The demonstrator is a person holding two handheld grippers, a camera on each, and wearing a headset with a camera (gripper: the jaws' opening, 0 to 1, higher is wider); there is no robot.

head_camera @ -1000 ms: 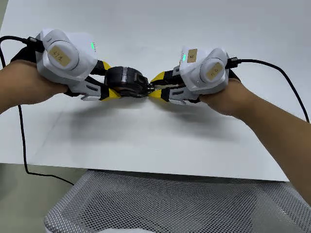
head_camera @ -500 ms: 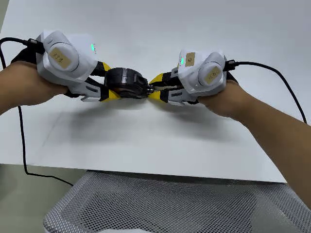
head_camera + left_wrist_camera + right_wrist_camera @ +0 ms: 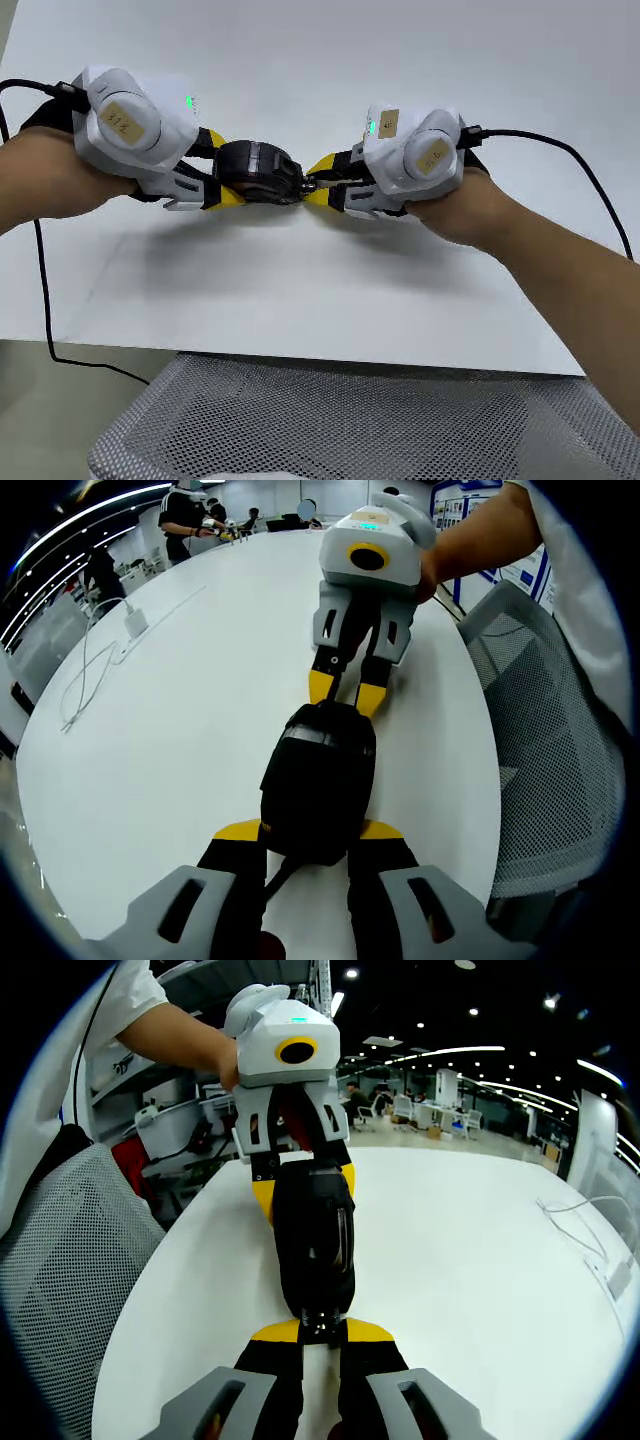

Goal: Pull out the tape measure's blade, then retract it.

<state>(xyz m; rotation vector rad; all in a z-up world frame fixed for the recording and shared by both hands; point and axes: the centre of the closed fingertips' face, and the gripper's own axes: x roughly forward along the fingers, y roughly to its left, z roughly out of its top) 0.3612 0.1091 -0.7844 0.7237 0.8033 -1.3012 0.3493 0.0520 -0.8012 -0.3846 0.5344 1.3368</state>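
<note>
Head view: two hand-held grippers meet tip to tip over a white bench [image 3: 300, 290], w/ a black tape measure [image 3: 258, 172] between them. Left gripper [image 3: 222, 167]: yellow-tipped fingers [image 3: 229, 195] clamped on the case from either side, at its rear half. Right gripper [image 3: 319, 180]: fingers nearly together, pinching the blade tab [image 3: 307, 184] at the case mouth; blade itself not drawn out, tab sits right against the case. Case appears held just off the bench, shadow below it. Left gripper view: tape measure [image 3: 318, 780] lies lengthwise betw. the gripper's own fingers [image 3: 238, 832], right gripper [image 3: 346, 692] facing in from the far end. Right gripper view: own fingers [image 3: 275, 1332] closed on the blade tab [image 3: 320, 1324], case [image 3: 314, 1230] running away to the left gripper [image 3: 305, 1185] behind it. Black cable [image 3: 560, 150] trails from the right gripper across the bench; mesh chair back [image 3: 350, 420] at the near edge. White cord and plug [image 3: 133, 620] lie on the far side of the bench.
</note>
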